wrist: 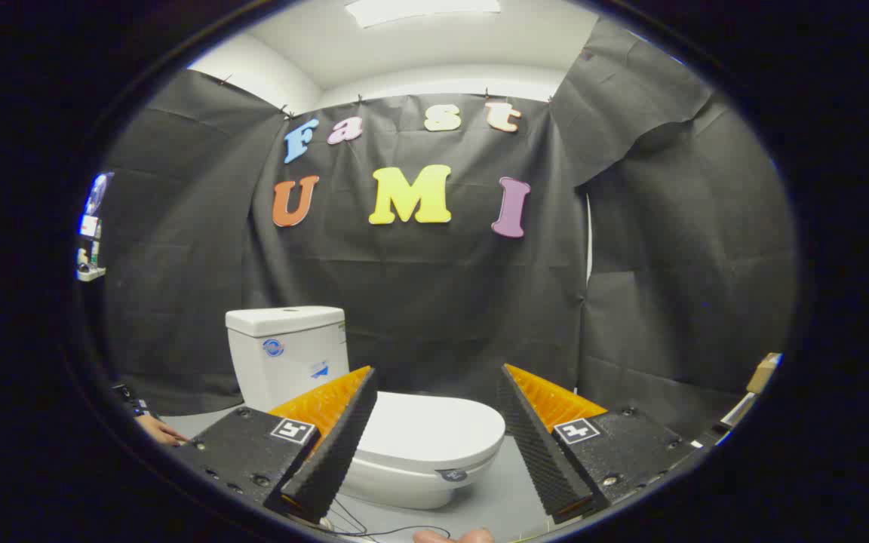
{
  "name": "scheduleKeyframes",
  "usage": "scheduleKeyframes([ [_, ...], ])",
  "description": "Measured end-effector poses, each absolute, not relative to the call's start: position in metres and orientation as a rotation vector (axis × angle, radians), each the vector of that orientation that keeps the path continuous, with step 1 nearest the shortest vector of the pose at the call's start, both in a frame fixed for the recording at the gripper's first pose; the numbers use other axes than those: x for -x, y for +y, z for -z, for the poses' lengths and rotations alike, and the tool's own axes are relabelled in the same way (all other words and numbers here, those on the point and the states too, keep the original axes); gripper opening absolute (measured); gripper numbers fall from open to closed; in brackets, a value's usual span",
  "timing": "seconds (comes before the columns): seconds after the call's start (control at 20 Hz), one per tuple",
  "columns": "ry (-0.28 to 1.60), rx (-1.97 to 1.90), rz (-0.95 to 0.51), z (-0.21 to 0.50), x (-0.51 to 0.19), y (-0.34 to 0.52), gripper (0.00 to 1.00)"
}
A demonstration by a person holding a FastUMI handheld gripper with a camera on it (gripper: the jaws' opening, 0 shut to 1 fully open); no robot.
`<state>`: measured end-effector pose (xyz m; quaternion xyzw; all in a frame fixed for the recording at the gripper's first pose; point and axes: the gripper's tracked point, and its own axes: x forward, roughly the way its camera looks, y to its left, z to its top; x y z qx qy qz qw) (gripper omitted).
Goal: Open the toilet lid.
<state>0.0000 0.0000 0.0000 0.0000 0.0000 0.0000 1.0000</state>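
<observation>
Hand [157,431] at far left of the toilet, low by the floor, only fingers and a dark cuff showing, partly cut off behind the gripper body. Small white fixture [91,249] high on the booth wall, well left of the toilet, too blurred to tell what it is. Toilet tank [285,351] stands upright against the black cloth wall [419,302], its lower right corner hidden by the left finger. Toilet lid [431,430] lies flat and closed on the bowl [404,486], just right of the tank, seen in the gap between the two fingers and beyond them. Gripper [435,388] jaws spread wide, holding nothing; neither finger touches the lid. Left finger overlaps the lid's left edge in view, right finger sits just right of the lid's front end. Thin dark cable [389,530] runs on the grey floor [510,490] in front of the bowl. Fingertip of a person [453,536] low in front of the bowl. Cardboard-coloured box [763,372] far right of the toilet, near the wall's foot, possibly on a ledge.
</observation>
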Motion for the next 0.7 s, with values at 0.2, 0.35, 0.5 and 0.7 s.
scheduleKeyframes([
  [0.2,-0.003,-0.010,0.031,-0.002,0.000,-0.011,1.00],
  [0.35,0.000,-0.024,0.047,-0.001,-0.001,-0.017,1.00],
  [0.5,0.001,-0.017,0.057,0.000,-0.002,-0.020,1.00],
  [0.7,0.005,-0.010,0.069,0.002,-0.002,-0.023,1.00],
])
